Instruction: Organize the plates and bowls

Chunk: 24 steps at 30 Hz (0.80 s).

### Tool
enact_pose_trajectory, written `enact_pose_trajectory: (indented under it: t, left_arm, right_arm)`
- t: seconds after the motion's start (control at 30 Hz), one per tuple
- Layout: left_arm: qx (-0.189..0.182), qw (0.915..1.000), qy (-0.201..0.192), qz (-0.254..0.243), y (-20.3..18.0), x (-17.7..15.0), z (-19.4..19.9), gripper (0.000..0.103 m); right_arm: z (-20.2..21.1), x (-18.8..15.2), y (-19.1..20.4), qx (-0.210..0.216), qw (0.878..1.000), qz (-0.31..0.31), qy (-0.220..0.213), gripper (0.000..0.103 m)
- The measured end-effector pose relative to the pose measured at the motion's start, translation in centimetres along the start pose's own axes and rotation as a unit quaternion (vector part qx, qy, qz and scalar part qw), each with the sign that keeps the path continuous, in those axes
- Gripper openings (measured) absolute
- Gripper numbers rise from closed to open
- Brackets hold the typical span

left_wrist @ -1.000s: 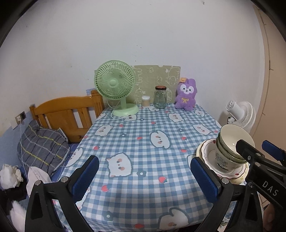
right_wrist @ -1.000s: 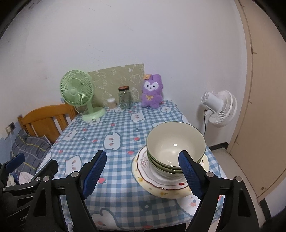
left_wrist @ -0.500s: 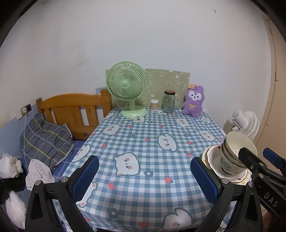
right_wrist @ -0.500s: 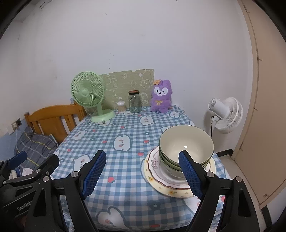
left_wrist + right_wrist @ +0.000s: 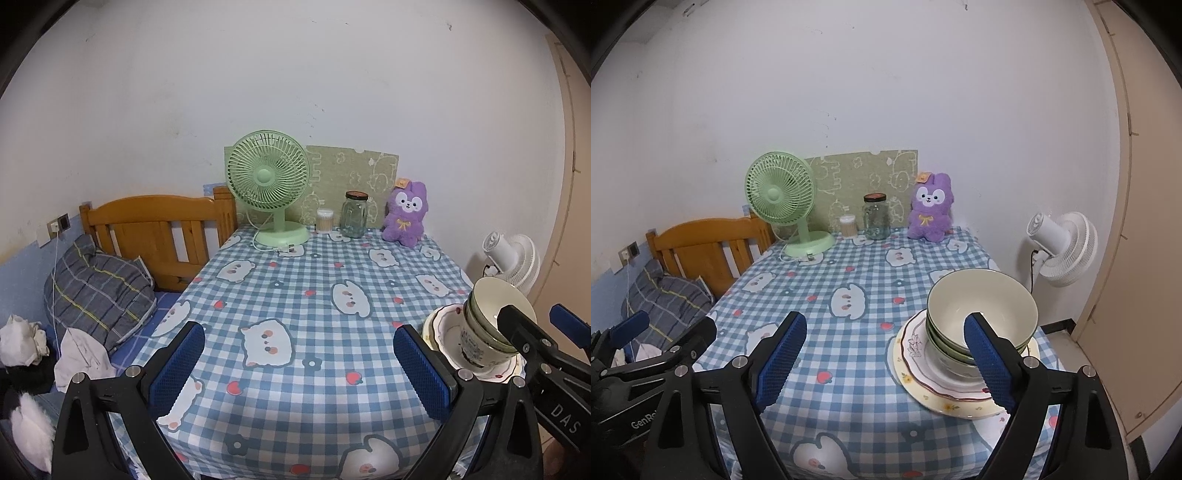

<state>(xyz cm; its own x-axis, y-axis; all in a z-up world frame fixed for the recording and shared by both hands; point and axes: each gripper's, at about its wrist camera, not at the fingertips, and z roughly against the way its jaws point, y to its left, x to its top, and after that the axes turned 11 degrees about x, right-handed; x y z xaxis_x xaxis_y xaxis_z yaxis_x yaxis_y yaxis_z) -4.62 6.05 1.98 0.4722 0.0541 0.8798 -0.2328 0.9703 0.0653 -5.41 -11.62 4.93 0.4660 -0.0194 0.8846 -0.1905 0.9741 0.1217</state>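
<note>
Stacked green-rimmed bowls (image 5: 982, 317) sit on stacked patterned plates (image 5: 923, 380) at the table's front right corner. The stack also shows in the left wrist view (image 5: 484, 332). My right gripper (image 5: 886, 362) is open and empty, held back from the table's front edge, its right finger in front of the bowls. My left gripper (image 5: 303, 365) is open and empty over the front edge of the table, left of the stack. The right gripper's body shows in the left wrist view (image 5: 535, 354).
The table has a blue checked cloth (image 5: 314, 295). At the back stand a green fan (image 5: 267, 184), a glass jar (image 5: 355, 214), a small container (image 5: 324, 220) and a purple plush (image 5: 404, 214). A wooden bed frame (image 5: 159, 229) is at left, a white floor fan (image 5: 1060, 251) at right.
Both grippers have pulled back and up from the table, so more of the table shows. The bowl and plate stack has not moved. Both stay open.
</note>
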Motion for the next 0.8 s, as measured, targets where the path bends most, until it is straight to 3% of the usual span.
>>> enact_pose_trajectory:
  t: [0.33, 0.8]
  left_arm:
    - [-0.018, 0.9998, -0.002, -0.008, -0.6, 0.0, 0.3, 0.102]
    - [-0.017, 0.9996, -0.009, -0.018, -1.5, 0.2, 0.4, 0.103]
  right_arm:
    - [-0.1, -0.1, -0.7, -0.011, 1.0, -0.004, 0.001, 0.089]
    - [0.1, -0.2, -1.5, -0.014, 1.0, -0.011, 0.002, 0.089]
